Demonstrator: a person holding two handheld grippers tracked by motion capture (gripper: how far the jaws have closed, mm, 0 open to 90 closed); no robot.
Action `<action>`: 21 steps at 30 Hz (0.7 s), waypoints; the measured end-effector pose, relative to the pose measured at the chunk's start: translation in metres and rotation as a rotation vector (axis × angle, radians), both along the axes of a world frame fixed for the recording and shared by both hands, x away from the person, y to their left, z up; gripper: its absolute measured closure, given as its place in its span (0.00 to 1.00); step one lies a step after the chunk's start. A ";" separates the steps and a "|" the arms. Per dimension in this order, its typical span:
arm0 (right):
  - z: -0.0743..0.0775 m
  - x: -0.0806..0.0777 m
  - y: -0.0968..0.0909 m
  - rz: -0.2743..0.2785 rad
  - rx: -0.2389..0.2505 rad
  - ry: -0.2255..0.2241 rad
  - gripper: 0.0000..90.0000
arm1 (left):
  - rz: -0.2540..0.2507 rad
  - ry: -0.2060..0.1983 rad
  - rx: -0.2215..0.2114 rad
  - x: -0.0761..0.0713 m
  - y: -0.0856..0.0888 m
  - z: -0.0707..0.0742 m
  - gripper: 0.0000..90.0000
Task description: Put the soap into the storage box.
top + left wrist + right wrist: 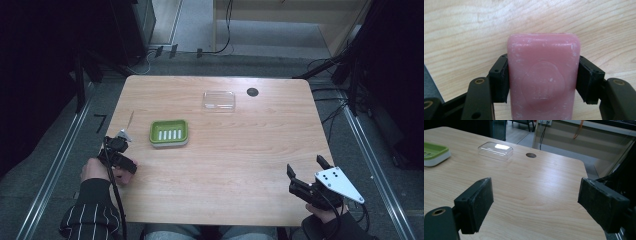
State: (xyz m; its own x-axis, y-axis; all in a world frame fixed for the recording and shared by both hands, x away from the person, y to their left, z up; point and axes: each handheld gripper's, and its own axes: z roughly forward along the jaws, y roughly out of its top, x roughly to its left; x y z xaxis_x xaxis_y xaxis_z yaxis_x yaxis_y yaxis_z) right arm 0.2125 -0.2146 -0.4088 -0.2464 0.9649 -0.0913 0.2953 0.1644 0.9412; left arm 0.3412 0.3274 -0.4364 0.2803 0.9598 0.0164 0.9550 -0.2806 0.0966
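The wooden table (240,150) is the largest element and carries everything else; I stand at its near edge with a tool in each hand. On its far half lies a clear plastic lid (218,100), dome up, just beside a dark round hole (252,91) in the tabletop; in the right gripper view the lid (495,150) and the hole (531,155) appear beyond my jaws. Nearer me, left of centre, sits the green soap dish (169,133), a slotted green tray on a pale base, its hollow bare; its corner shows at the left edge of the right gripper view (434,153).

My right gripper (306,169) hovers at the table's near right corner with its jaws spread wide and nothing between them, bare wood showing in the gap (534,202).

My left gripper (119,142) is at the table's near left edge, well apart from the dish. Its jaws are clamped on a pink bar of soap (543,75), one pad pressed against each long side. The bar carries a round embossed stamp on its upper face and juts past the pads over the wood grain.
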 end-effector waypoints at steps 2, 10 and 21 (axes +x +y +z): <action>0.000 0.000 0.000 0.000 0.001 0.000 0.15 | -0.012 -0.001 -0.002 0.002 -0.002 0.002 0.43; 0.000 -0.001 -0.001 -0.004 -0.003 0.001 0.15 | -0.061 0.002 -0.004 0.009 -0.009 0.006 0.43; 0.000 -0.003 -0.003 -0.011 -0.004 0.002 0.15 | -0.116 0.006 -0.015 0.015 -0.020 0.010 0.43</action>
State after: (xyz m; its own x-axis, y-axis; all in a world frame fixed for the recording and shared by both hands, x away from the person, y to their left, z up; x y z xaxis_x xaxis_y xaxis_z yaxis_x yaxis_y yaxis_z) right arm 0.2094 -0.2180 -0.4090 -0.2361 0.9671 -0.0948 0.2988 0.1651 0.9399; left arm 0.3566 0.3074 -0.4265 0.3899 0.9208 0.0000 0.9166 -0.3881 0.0961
